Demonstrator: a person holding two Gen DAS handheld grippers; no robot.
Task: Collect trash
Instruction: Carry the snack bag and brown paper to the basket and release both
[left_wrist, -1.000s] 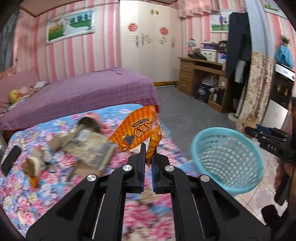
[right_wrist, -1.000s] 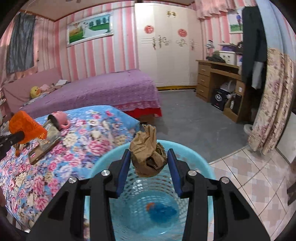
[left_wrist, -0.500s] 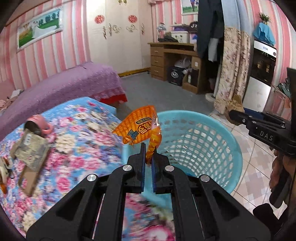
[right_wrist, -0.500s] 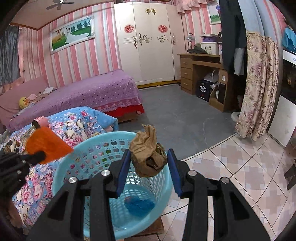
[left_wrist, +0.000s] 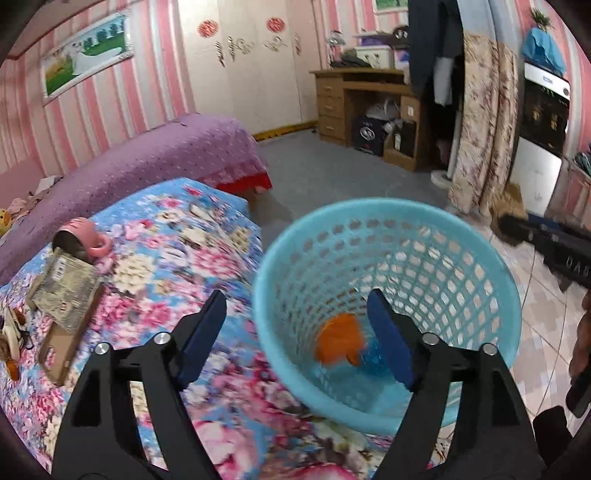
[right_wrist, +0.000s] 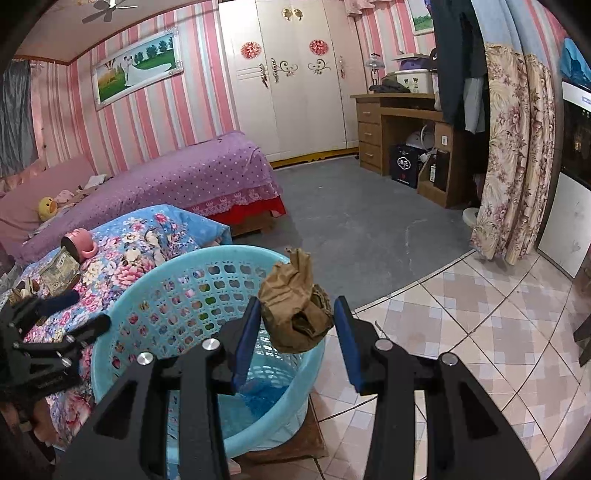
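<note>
Left wrist view, left edge of the frame: a pink mug (left_wrist: 82, 240) lies on its side on the floral bedspread (left_wrist: 173, 254), its mouth touching a grey printed packet (left_wrist: 64, 291) that rests on a brown cardboard piece (left_wrist: 62, 349). Lower centre: the left hand-held gripper (left_wrist: 297, 338) has its jaws spread wide with nothing between them, positioned over the near rim of the blue basket (left_wrist: 388, 210). Centre right, at the basket's bottom: an orange wrapper (left_wrist: 338, 341), blurred, beside a blue item (left_wrist: 373, 360) of unclear identity. Right wrist view, left of the frame: the same mug (right_wrist: 79, 242) and bedspread (right_wrist: 125, 258), with the left hand-held gripper (right_wrist: 79, 312) visible at the basket's left wall. Centre: the basket (right_wrist: 177, 273) stands on the floor against the bed. Lower centre: the right hand-held gripper (right_wrist: 297, 321) is partly closed, gripping a crumpled brown paper wad (right_wrist: 295, 310) between both pads, above the basket's right rim.
</note>
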